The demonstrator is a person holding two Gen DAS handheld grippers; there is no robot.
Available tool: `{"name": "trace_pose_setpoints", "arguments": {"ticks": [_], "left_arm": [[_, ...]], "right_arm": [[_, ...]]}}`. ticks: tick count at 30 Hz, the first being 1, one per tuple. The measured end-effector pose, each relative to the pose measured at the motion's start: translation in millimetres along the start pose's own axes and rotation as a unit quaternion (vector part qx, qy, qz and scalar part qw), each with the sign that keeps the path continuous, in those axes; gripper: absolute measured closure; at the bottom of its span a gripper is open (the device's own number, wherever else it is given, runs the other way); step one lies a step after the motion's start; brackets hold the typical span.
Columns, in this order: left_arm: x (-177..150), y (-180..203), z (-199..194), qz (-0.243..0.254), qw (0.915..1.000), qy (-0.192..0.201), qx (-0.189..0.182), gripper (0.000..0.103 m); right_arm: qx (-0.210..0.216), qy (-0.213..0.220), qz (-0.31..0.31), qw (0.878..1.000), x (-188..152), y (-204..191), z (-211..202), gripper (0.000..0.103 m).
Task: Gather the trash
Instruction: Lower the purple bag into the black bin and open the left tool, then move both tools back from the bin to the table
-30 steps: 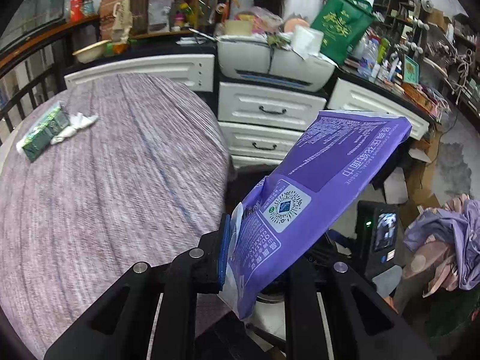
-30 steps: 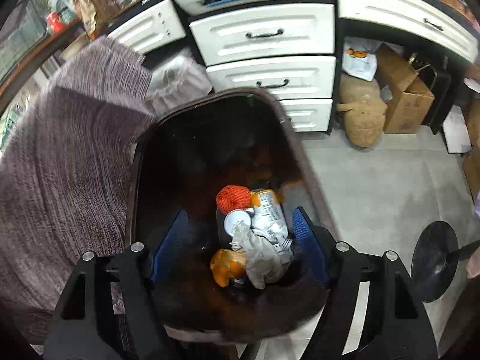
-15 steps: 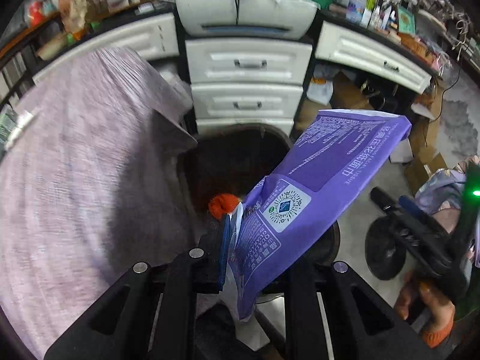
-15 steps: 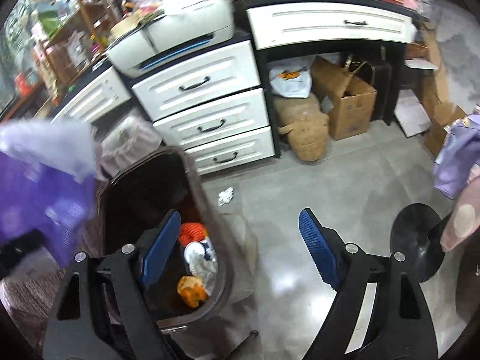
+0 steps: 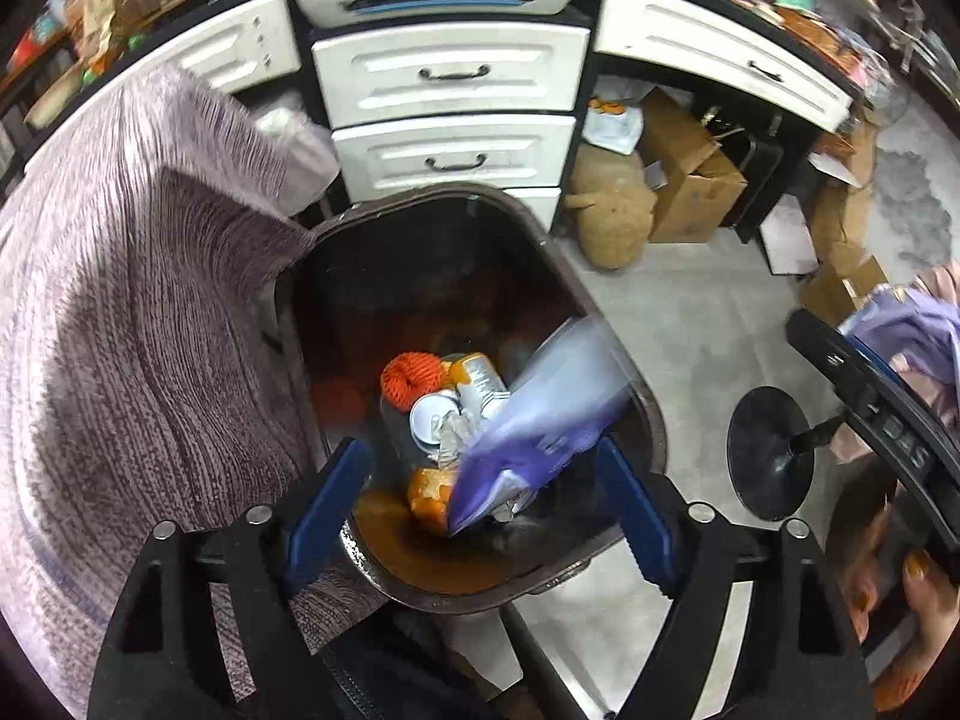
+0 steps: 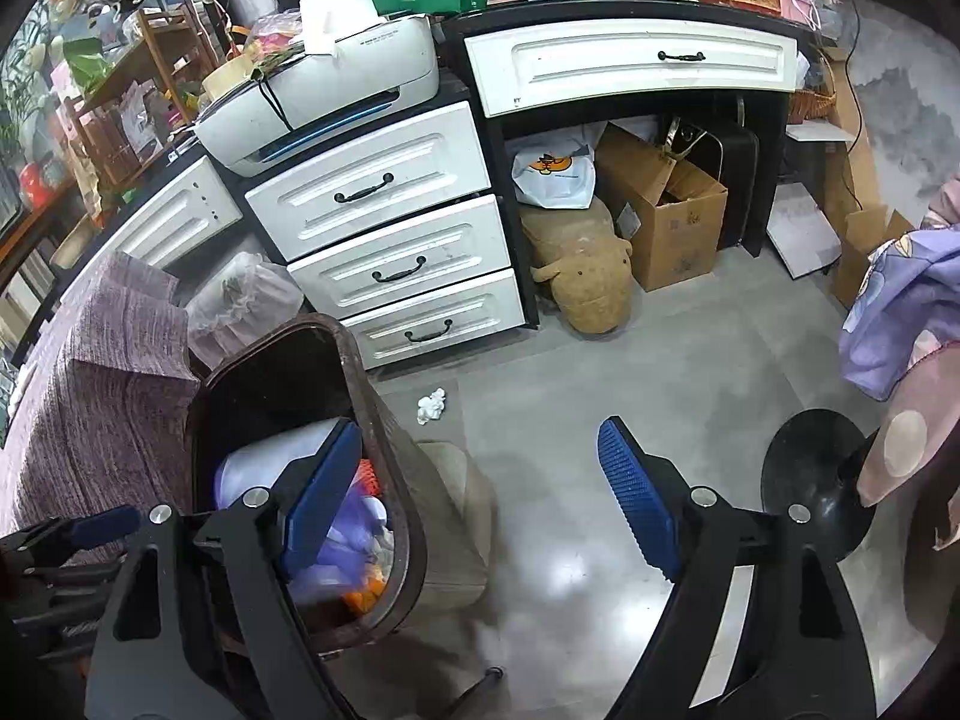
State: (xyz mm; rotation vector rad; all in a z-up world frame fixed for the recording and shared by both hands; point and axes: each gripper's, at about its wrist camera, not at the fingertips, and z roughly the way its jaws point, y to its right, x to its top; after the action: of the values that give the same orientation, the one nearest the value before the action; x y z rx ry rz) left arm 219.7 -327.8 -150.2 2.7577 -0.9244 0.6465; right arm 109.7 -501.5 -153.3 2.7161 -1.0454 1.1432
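While the left gripper [image 5: 480, 504] is opening wide above the brown trash bin [image 5: 654, 420], the blurred purple wrapper [image 5: 540, 420] drops free onto the cans inside. Holding steady over the bin's middle seems best, so the wrapper clears the rim; the right gripper [image 6: 480, 498] gapes empty beside the bin's right rim.

We saw that our left gripper [image 5: 480, 504] had a black frame with angular cut-out openings and round silver screws on its arms. Its two fingers [image 5: 327, 501] were covered with blue ribbed pads. Our right gripper [image 6: 480, 498] was built the same: black arms, silver screws, blue pads with a fine dotted texture on the fingers [image 6: 636, 504]. In the left view, our right hand [image 5: 906, 618] showed orange-painted nails and held a black handle with raised letters.
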Motion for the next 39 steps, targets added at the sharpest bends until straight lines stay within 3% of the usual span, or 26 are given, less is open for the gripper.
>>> {"name": "trace_pose_setpoints", "arguments": {"ticks": [4,10,18,25,32,35,39], "left_arm": [[-6,7,-22,0.024,0.9992,0.031,-0.003,0.015],[-15,11,-58,0.043,0.9957,0.082,0.003,0.012],[-34,-5,-132,0.079,0.9767,0.194,0.049,0.006],[-49,-35,-165,0.093,0.9693,0.216,0.071,0.005],[-68,-84,-192,0.052,0.967,0.229,0.099,0.006],[-75,-116,-199,0.014,0.9684,0.229,0.097,0.006],[-86,-164,-206,-0.041,0.9639,0.237,0.114,0.006]], "right_arm": [[0.009,0.0,-0.016,1.0,1,-7,-3,0.022],[0.034,0.011,-0.043,0.998,6,-27,-17,0.022],[0.088,0.046,-0.073,0.992,16,-73,-48,0.015],[0.156,0.059,-0.124,0.978,17,-133,-78,0.014],[0.203,0.06,-0.172,0.962,8,-190,-95,0.013],[0.228,0.053,-0.173,0.957,7,-209,-98,0.013],[0.244,0.059,-0.19,0.949,4,-240,-103,0.013]]}}
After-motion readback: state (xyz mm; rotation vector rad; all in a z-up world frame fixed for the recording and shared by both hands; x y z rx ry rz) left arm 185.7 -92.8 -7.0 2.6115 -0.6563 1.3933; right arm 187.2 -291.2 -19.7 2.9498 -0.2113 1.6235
